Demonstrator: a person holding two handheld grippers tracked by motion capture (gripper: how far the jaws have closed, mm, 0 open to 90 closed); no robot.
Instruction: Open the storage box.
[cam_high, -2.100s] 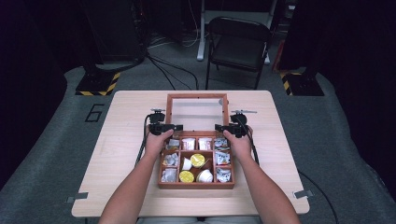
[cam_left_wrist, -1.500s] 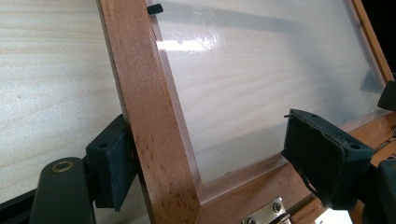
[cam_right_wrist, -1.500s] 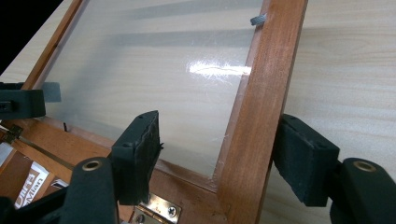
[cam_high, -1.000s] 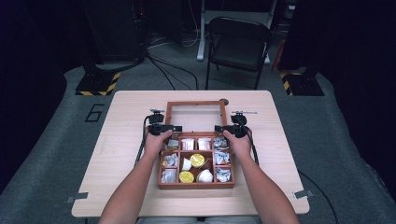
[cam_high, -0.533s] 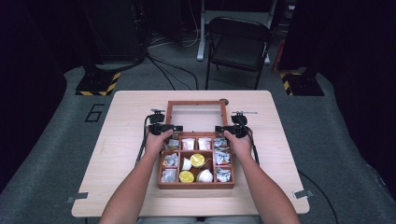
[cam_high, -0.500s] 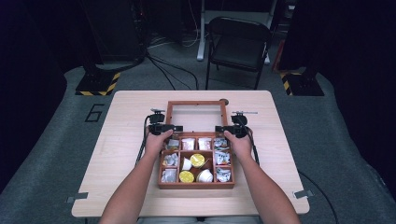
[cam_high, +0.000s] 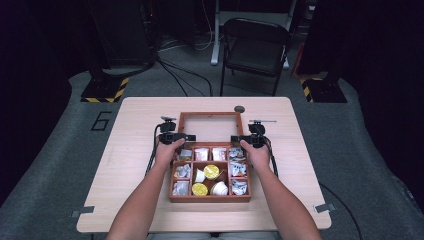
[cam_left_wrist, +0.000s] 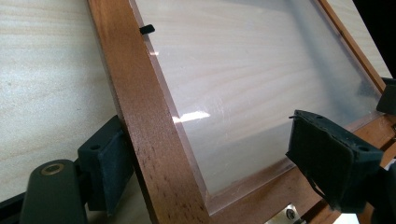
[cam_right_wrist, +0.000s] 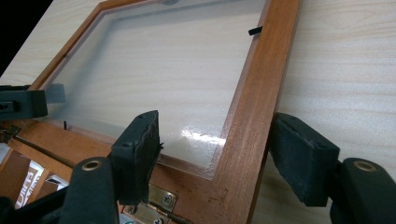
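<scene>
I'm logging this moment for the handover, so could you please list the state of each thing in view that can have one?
Wooden box: open, compartments filled with packets and cups.
Lid: swung right back, lying near flat on the table.
Left claw: jaws straddle the lid's side rail, gaps at both pads, open.
Right claw: jaws straddle the other rail, not pressing, open.
Folding chair: unfolded, empty.

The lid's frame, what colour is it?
Reddish-brown wood frame, clearest in the right gripper view.
</scene>
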